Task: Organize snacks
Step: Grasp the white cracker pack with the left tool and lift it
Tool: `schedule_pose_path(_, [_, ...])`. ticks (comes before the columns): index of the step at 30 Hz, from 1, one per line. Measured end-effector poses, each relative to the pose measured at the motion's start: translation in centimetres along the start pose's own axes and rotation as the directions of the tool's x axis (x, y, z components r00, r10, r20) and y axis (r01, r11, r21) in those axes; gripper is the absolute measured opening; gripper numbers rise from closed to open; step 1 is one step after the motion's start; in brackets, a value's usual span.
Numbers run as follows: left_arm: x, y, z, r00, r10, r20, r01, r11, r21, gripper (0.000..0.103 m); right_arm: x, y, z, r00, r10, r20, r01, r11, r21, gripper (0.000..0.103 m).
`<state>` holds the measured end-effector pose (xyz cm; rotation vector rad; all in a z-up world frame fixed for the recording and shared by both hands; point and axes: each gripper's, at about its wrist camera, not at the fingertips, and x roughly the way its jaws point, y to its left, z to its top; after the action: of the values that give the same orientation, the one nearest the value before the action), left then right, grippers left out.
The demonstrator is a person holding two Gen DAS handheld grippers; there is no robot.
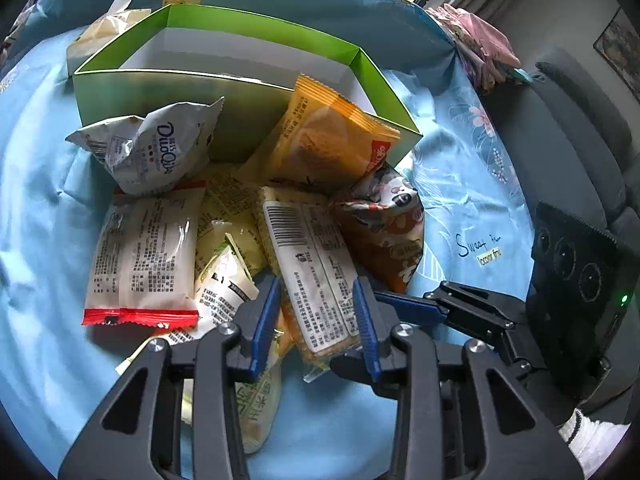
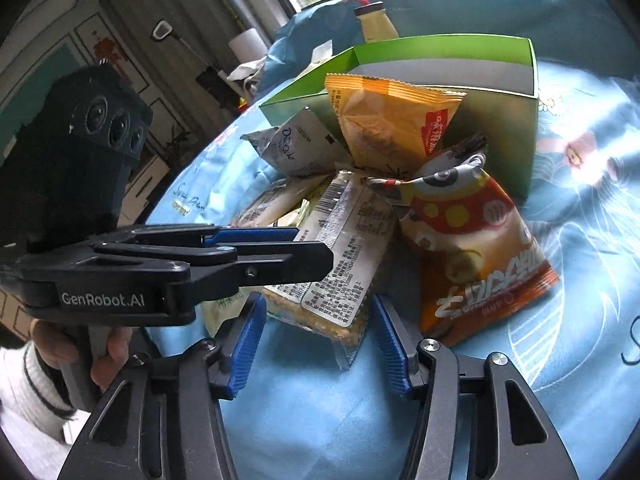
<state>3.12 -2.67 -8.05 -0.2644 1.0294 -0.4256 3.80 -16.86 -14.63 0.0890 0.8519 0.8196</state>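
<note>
A pile of snack packets lies on the blue bedsheet (image 1: pixel 48 208) in front of an open green box (image 1: pixel 248 120) (image 2: pixel 496 136). My left gripper (image 1: pixel 317 284) (image 2: pixel 316 246) is shut on the long cracker packet (image 1: pixel 316 256) (image 2: pixel 352 240) with the barcode label, its blue pads against both sides. My right gripper (image 2: pixel 319 303) (image 1: pixel 380 296) is open, with the same packet's near end between its pads and a small gap on each side. An orange packet (image 1: pixel 328 144) (image 2: pixel 392 124) leans on the box. A white bag (image 1: pixel 156 152) and a red panda bag (image 1: pixel 388 224) (image 2: pixel 472 240) flank the pile.
A white packet with a red edge (image 1: pixel 148 252) lies at the pile's left. A yellow bottle (image 2: pixel 376 24) stands behind the box. Pink cloth (image 1: pixel 480 40) and a grey sofa (image 1: pixel 568 140) sit beyond the bed's right edge. A person's hand (image 2: pixel 108 352) holds the left gripper's handle.
</note>
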Motion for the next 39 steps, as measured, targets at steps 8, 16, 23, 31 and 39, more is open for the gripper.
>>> schedule_pose_path(8, [-1.4, -0.5, -0.7, 1.000, 0.015, 0.018, -0.015, 1.000, 0.007, 0.035, -1.0, 0.8, -0.2, 1.000, 0.004, 0.017, -0.004, 1.000, 0.003, 0.044])
schedule_pose_path(16, [-3.1, -0.8, -1.6, 0.998, 0.044, 0.047, -0.044, 0.999, 0.005, 0.035, -1.7, 2.3, -0.3, 1.000, 0.016, 0.025, -0.016, 1.000, -0.001, 0.041])
schedule_pose_path(23, [-4.7, -1.1, -1.3, 0.994, 0.061, 0.090, -0.063, 0.998, 0.012, 0.035, -2.0, 3.6, -0.1, 0.998, 0.036, 0.044, -0.036, 0.999, -0.016, 0.041])
schedule_pose_path(31, [-5.0, -3.3, -0.9, 0.993, 0.033, 0.115, -0.043, 0.996, 0.083, 0.026, -1.5, 5.9, 1.6, 0.997, 0.061, 0.043, -0.058, 0.996, -0.067, 0.018])
schedule_pose_path(39, [-3.8, -0.1, 0.2, 0.995, 0.057, 0.080, -0.055, 0.998, -0.029, 0.040, -1.7, 2.7, 1.5, 0.996, 0.010, 0.085, -0.013, 0.999, 0.038, 0.023])
